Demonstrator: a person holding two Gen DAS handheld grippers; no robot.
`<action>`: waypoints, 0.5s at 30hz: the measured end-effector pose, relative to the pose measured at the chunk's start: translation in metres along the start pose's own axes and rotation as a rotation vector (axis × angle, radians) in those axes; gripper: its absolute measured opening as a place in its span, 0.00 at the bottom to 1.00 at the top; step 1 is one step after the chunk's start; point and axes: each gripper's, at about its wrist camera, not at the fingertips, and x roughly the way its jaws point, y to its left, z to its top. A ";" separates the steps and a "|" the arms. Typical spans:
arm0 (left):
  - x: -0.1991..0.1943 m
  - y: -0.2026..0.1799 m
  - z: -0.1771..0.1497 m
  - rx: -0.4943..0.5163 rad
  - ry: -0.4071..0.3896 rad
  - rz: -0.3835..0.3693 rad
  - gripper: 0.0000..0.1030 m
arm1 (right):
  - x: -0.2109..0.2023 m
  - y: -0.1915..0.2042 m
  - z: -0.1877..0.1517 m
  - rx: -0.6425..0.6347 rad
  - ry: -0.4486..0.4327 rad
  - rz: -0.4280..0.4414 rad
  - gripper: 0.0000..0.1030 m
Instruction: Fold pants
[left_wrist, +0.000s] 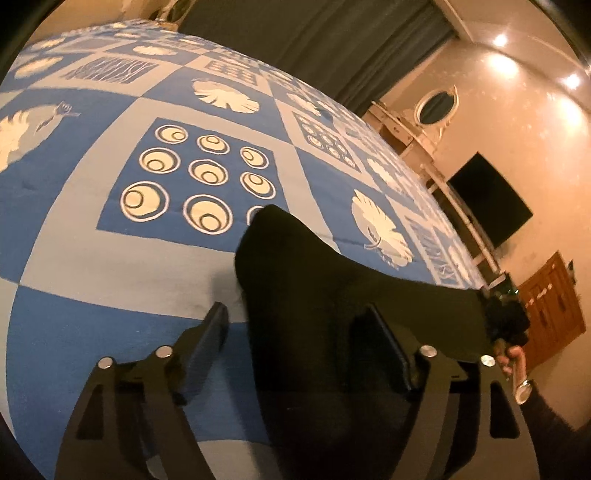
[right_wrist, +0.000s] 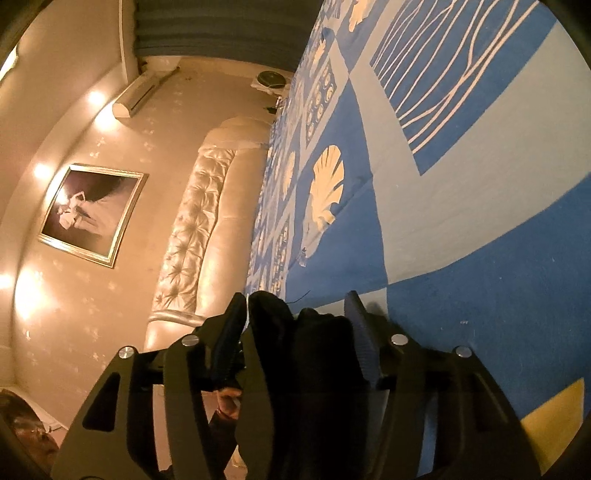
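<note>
The black pants (left_wrist: 317, 280) hang stretched above the blue and white patterned bedspread (left_wrist: 92, 258). In the left wrist view my left gripper (left_wrist: 295, 325) has its jaws wide apart, with the cloth lying between them against the right finger (left_wrist: 384, 347). The cloth runs right to my right gripper (left_wrist: 504, 317), held by a hand. In the right wrist view my right gripper (right_wrist: 295, 314) has its jaws apart with bunched black pants (right_wrist: 295, 354) filling the gap between them. The view is tilted sideways over the bedspread (right_wrist: 480, 258).
A tufted cream headboard (right_wrist: 199, 236), a framed picture (right_wrist: 92, 214) and an air conditioner (right_wrist: 136, 96) line the wall. A dark curtain (left_wrist: 314, 40), a wall television (left_wrist: 491, 206), a dresser with an oval mirror (left_wrist: 436, 103) and a wooden door (left_wrist: 554, 317) stand beyond the bed.
</note>
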 end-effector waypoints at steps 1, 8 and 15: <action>0.001 -0.001 0.001 0.005 0.002 0.005 0.75 | -0.001 0.000 -0.001 -0.003 -0.002 -0.003 0.55; 0.002 0.000 0.001 0.003 0.005 0.005 0.75 | -0.008 0.006 -0.011 -0.023 -0.023 -0.016 0.61; -0.005 -0.002 -0.005 0.002 0.009 0.025 0.76 | -0.020 0.006 -0.028 -0.024 -0.024 -0.020 0.62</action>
